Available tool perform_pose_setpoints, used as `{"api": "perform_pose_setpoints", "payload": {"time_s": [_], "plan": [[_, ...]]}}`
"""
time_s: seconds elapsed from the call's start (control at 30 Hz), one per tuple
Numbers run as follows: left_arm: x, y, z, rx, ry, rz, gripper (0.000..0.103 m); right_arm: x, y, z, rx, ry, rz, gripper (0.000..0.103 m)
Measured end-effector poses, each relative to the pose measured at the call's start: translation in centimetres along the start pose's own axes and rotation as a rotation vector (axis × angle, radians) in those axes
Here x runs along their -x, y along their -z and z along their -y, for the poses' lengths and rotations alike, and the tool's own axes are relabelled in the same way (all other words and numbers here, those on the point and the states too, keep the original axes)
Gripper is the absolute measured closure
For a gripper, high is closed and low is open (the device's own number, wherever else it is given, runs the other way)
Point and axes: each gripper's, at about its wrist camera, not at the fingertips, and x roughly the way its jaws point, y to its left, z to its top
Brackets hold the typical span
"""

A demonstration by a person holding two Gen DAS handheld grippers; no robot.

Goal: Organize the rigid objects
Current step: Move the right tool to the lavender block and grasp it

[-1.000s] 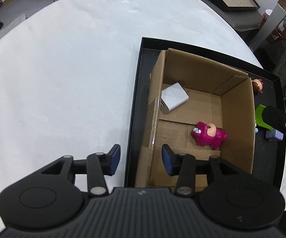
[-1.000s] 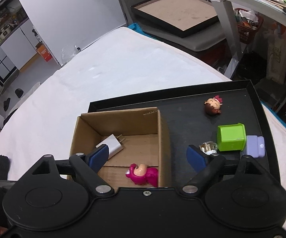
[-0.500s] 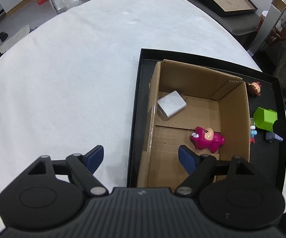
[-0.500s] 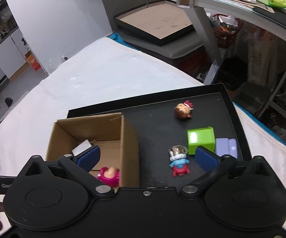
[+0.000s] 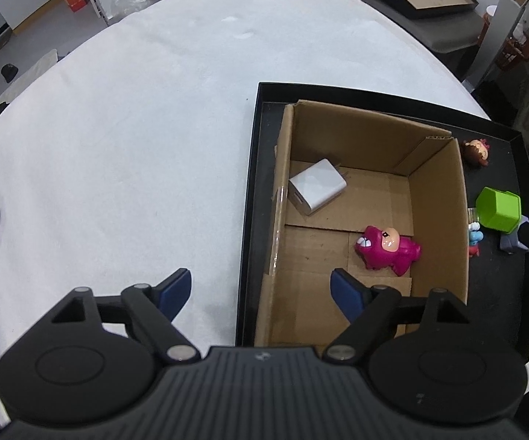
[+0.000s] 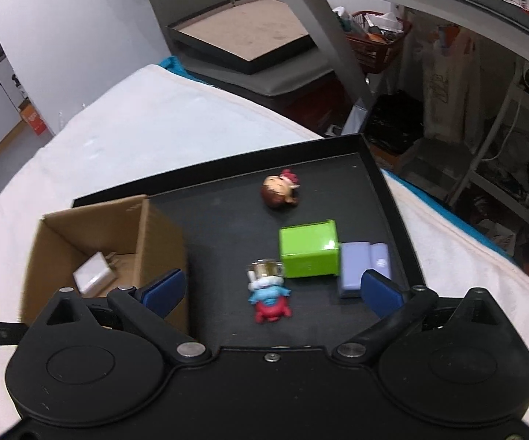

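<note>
Right gripper [image 6: 270, 289]: jaws spread as wide as they go, nothing between the pads; it hangs over the black tray [image 6: 385, 190], with the small blue-and-red figure [image 6: 270, 295] in the gap below.
Left gripper [image 5: 261, 286]: wide open and empty, straddling the near wall of the cardboard box [image 5: 438, 220].
Already boxed: white charger [image 5: 317, 190] and pink toy [image 5: 387, 251] lie on the box floor.
Left to sort: figure, green cube [image 6: 308, 253], lilac block [image 6: 363, 264] and brown-haired doll head [image 6: 279, 192], all loose on the tray outside the box.
Risk, crowding: the cube touches the lilac block and sits just beside the figure, so a wide jaw coming down may knock a neighbour or catch two at once.
Risk, slip: the figure looks small, rounded and top-heavy; an off-centre pinch could squirt it out or tip it.
Risk, box: the left gripper's finger inside the wall could drag or tilt the light box.
Risk, view: the right view is blurred, so alignment is hard to judge.
</note>
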Motion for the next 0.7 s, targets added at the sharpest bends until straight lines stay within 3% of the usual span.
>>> {"api": "perform_pose_setpoints", "payload": {"time_s": [0.43, 0.7], "plan": [[-1.8, 0.0, 1.8, -0.044, -0.063, -0.038, 0.021, -3.1, 0.7, 4.7, -0.047, 0.077, 0.011, 0.0], [-2.5, -0.5, 2.0, -0.052, -0.105, -0.062, 0.021, -4.6, 0.7, 5.2, -0.024, 0.104, 0.011, 0.0]]}}
